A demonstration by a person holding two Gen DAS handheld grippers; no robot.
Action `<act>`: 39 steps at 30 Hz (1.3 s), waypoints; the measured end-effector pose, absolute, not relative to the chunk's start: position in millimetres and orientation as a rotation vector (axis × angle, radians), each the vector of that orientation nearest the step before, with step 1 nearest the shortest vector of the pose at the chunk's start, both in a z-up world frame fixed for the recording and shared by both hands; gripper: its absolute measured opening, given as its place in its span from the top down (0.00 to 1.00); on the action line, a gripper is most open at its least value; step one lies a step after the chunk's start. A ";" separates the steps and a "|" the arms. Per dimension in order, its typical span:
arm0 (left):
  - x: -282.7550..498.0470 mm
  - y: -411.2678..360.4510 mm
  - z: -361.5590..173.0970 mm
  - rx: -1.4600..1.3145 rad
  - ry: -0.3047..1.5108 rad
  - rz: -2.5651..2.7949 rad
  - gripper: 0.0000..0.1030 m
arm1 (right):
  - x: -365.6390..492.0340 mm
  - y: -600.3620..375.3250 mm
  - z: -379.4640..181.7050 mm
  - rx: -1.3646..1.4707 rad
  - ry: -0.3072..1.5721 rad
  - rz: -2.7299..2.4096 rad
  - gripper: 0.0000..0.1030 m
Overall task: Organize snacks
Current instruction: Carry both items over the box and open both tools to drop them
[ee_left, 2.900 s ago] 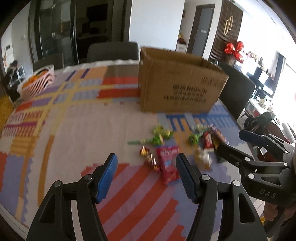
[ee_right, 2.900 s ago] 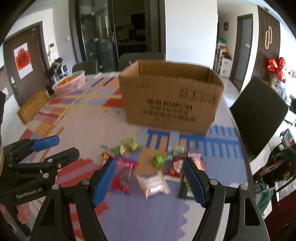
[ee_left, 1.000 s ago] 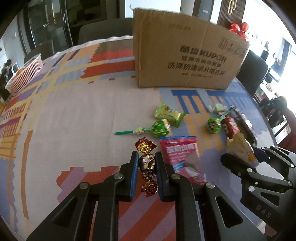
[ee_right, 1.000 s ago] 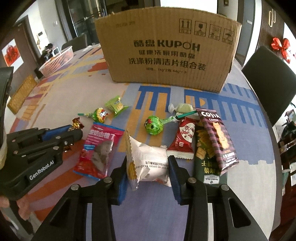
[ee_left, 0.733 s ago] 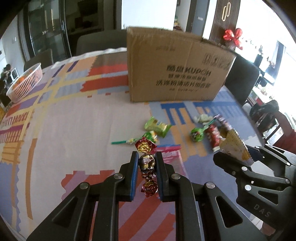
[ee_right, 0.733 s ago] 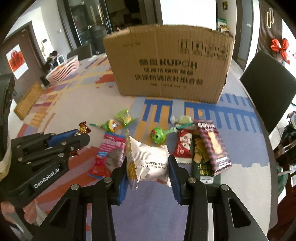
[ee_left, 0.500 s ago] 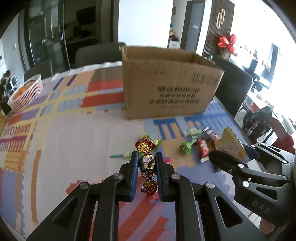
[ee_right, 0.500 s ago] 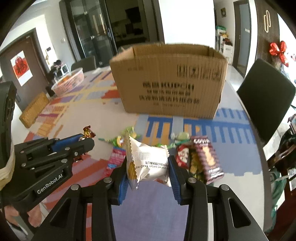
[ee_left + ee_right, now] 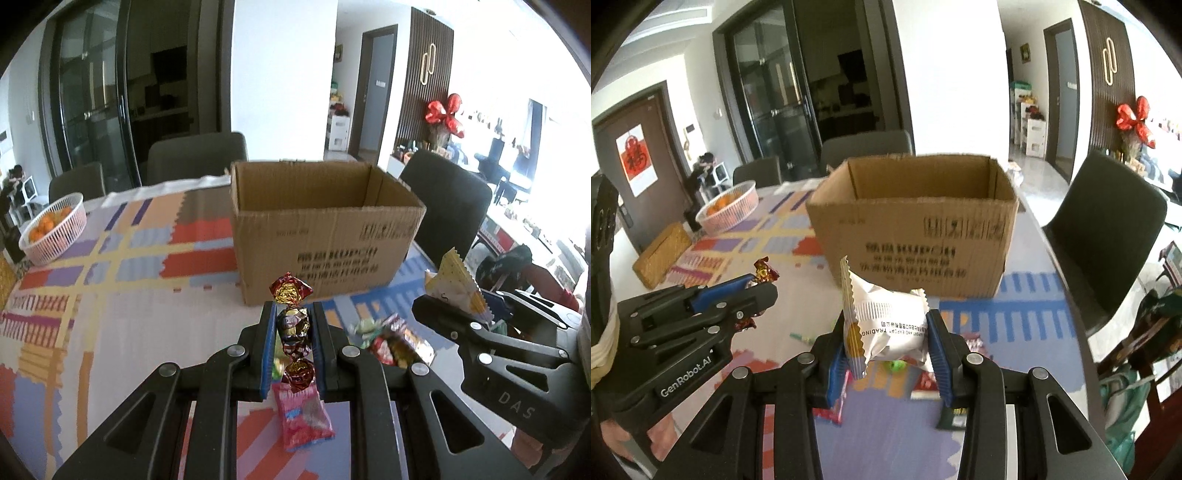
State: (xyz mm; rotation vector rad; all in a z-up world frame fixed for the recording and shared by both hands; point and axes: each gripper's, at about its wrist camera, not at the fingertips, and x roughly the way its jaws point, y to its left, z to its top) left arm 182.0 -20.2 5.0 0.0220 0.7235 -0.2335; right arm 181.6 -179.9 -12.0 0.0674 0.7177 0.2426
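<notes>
Both snacks are hanging above the table; in my judgement each should be carried over the rim of the cardboard box (image 9: 325,236) at twelve o'clock before letting go. The left gripper (image 9: 293,345) is clamping a string of foil candies (image 9: 292,325). The right gripper (image 9: 890,354) is squeezing a white packet (image 9: 886,321).

1. The box (image 9: 325,236) stands on the surface (image 9: 122,306), open top up, chairs (image 9: 195,155) behind it
2. A basket (image 9: 55,229) sits far left of the box
3. Loose snacks (image 9: 391,339) lie on the surface before the box
4. The left gripper (image 9: 293,332) and right gripper (image 9: 886,336) hang side by side above those snacks
</notes>
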 end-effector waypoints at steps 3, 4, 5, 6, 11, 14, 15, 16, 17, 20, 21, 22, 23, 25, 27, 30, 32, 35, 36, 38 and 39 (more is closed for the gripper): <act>189.2 -23.1 14.0 0.024 0.697 -0.236 0.82 | 189.1 -184.7 -0.1 0.078 0.685 0.234 0.61; 191.8 -24.0 16.2 0.024 0.690 -0.236 0.82 | 191.6 -186.1 3.4 0.079 0.674 0.229 0.61; 195.4 -24.8 19.2 0.023 0.682 -0.239 0.82 | 193.7 -188.0 6.5 0.081 0.665 0.225 0.61; 198.9 -25.6 21.9 0.020 0.675 -0.240 0.82 | 197.1 -189.6 10.1 0.085 0.656 0.222 0.61; 217.4 -29.7 31.7 0.026 0.657 -0.239 0.82 | 215.1 -194.2 22.2 0.092 0.637 0.216 0.61; 228.3 -32.6 36.3 0.037 0.650 -0.237 0.82 | 225.0 -196.1 28.4 0.091 0.622 0.212 0.61; 231.3 -33.3 37.8 0.038 0.649 -0.239 0.82 | 229.2 -196.7 31.2 0.088 0.615 0.207 0.61; 235.6 -34.1 39.6 0.037 0.648 -0.239 0.82 | 233.1 -197.2 33.4 0.084 0.609 0.207 0.61; 239.0 -34.3 41.0 0.039 0.645 -0.239 0.82 | 236.3 -197.3 35.2 0.080 0.607 0.203 0.61; 248.5 -36.6 43.0 0.057 0.637 -0.233 0.82 | 246.0 -198.2 41.2 0.073 0.596 0.198 0.61; 252.0 -38.3 43.4 0.063 0.637 -0.234 0.82 | 248.7 -198.2 42.2 0.071 0.596 0.196 0.61; 254.6 -39.5 44.0 0.069 0.638 -0.234 0.82 | 253.6 -198.5 43.9 0.069 0.596 0.198 0.61; 257.7 -40.6 44.0 0.075 0.638 -0.233 0.82 | 256.7 -198.7 44.6 0.067 0.596 0.197 0.61; 264.7 -43.9 44.1 0.085 0.644 -0.241 0.82 | 263.2 -199.2 45.7 0.065 0.595 0.195 0.61; 272.4 -46.8 43.2 0.087 0.653 -0.249 0.82 | 270.9 -199.6 45.9 0.064 0.595 0.192 0.61; 281.7 -51.1 41.1 0.095 0.660 -0.249 0.82 | 281.3 -203.0 44.2 0.067 0.603 0.191 0.61; 287.5 -53.3 39.2 0.099 0.666 -0.249 0.82 | 288.6 -205.6 42.6 0.064 0.610 0.187 0.61; 296.7 -56.6 36.0 0.107 0.672 -0.246 0.82 | 298.7 -208.6 39.2 0.062 0.621 0.186 0.61; 299.1 -57.6 35.4 0.108 0.674 -0.245 0.82 | 300.7 -208.9 37.9 0.061 0.624 0.186 0.61; 305.2 -60.0 33.7 0.111 0.681 -0.241 0.82 | 306.9 -208.0 34.6 0.054 0.634 0.182 0.61; 308.7 -60.9 32.3 0.112 0.685 -0.239 0.82 | 310.8 -209.7 33.0 0.051 0.639 0.179 0.61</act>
